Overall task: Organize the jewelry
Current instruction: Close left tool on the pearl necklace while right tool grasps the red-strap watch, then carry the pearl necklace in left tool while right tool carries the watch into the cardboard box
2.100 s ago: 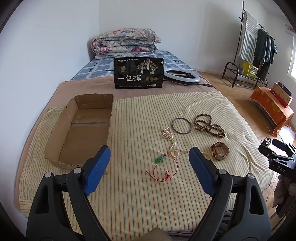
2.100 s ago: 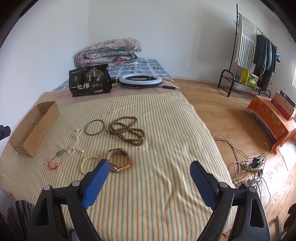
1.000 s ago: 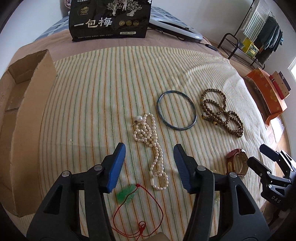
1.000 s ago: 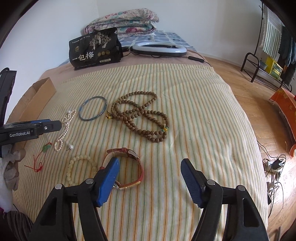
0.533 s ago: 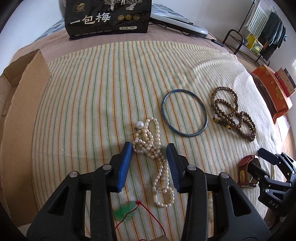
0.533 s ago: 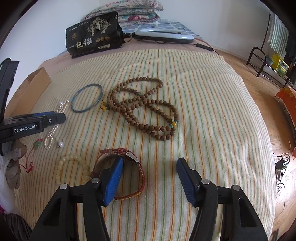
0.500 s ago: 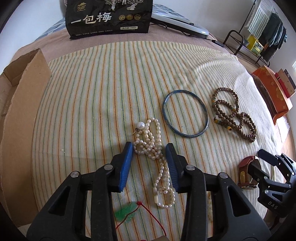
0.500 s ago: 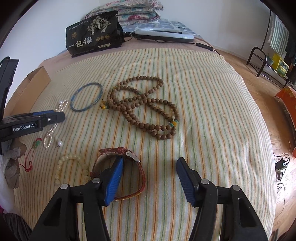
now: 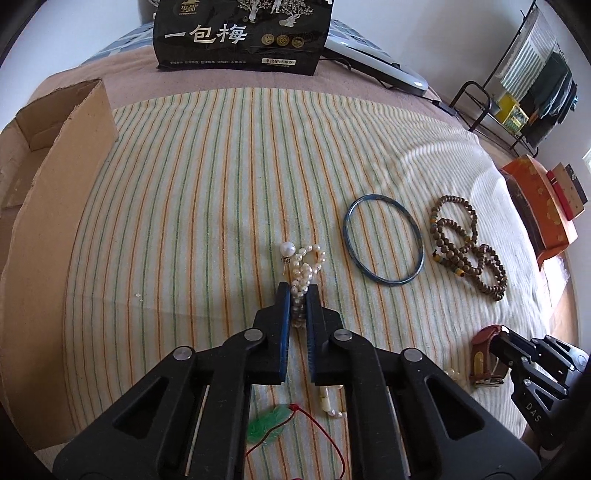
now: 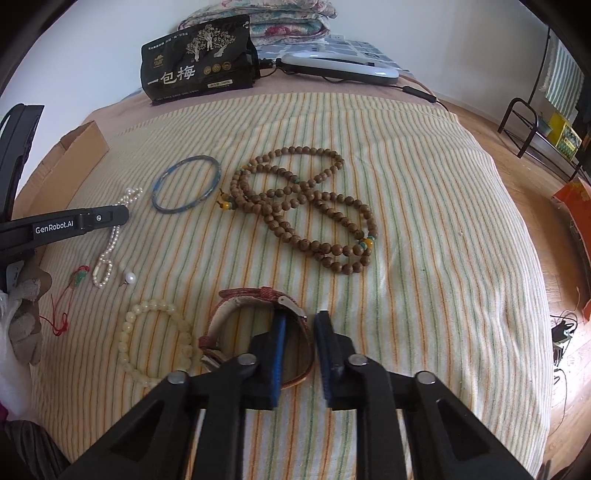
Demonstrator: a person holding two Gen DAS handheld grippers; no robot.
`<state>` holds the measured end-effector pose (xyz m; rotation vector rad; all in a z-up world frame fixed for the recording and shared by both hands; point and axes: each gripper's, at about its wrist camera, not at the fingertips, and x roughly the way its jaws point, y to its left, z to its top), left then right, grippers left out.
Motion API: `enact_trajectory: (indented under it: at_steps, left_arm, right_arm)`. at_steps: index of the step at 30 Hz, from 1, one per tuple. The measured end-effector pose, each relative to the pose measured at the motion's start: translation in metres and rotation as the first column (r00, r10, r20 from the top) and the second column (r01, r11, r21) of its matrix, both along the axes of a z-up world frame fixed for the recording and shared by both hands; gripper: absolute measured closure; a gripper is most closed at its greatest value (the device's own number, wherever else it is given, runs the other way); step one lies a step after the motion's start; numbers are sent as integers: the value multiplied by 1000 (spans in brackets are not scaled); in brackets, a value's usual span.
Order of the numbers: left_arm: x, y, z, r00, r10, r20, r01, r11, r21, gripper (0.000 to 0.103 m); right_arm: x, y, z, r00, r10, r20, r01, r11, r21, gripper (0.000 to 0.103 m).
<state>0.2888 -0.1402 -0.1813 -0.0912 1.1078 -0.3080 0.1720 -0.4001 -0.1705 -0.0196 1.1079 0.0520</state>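
- On the striped cover (image 9: 207,192) we noted a cardboard box (image 9: 48,155) at the left edge, and a black printed bag (image 9: 240,35) standing at the far end beside a white ring lamp (image 10: 340,64).
- Between the two tongs lay a blue bangle (image 9: 382,243) and, just right of it, a coil of brown wooden beads (image 10: 303,199); neither touched a tool.
- Near the left tongs we saw a green pendant on a red cord (image 9: 271,424), partly hidden under the tool's arms.
- Left tongs (image 9: 298,295): we recorded the jaws clenched on the pearl necklace (image 9: 304,266); its far loop and one large pearl stuck out past the tips, its tail trailing back beneath the tool.
- Right tongs (image 10: 300,325): jaws nearly closed, straddling the reddish strap of the watch (image 10: 258,299), one finger inside the loop, one outside. We could not tell whether the pads pressed the strap.
- A cream bead bracelet (image 10: 155,339) lay just left of the watch, and a loose pearl (image 10: 129,277) beyond it.
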Motion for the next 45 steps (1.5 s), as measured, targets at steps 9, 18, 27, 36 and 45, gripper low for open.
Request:
enact_trajectory:
  at_steps: [9,18,27,36,45]
  left_arm:
    - [-12,10,30,999,-11,38,14,998,-59,98]
    - [-33,23,72,995,-12,100,22,994,-106,98]
    - [-54,45,111,985,4,172,17,993,-119,98]
    - [-71,79,135,974,45,222,-17,992,-127,98]
    - [-84,117,158,959,87,270,-51,989,-138,98]
  right_arm:
    - [-8,-3,16,998,-30,48,28,998,49,97]
    - [-21,-1,45,993,-42,108,37,998,46,97]
    - [-38,6,79,985,-36,167,27,998,53,97]
    - [-49,24,109,976,-13,217,0,998,59,97]
    - [-49,55,132,966,34,257,-50,997,54,97]
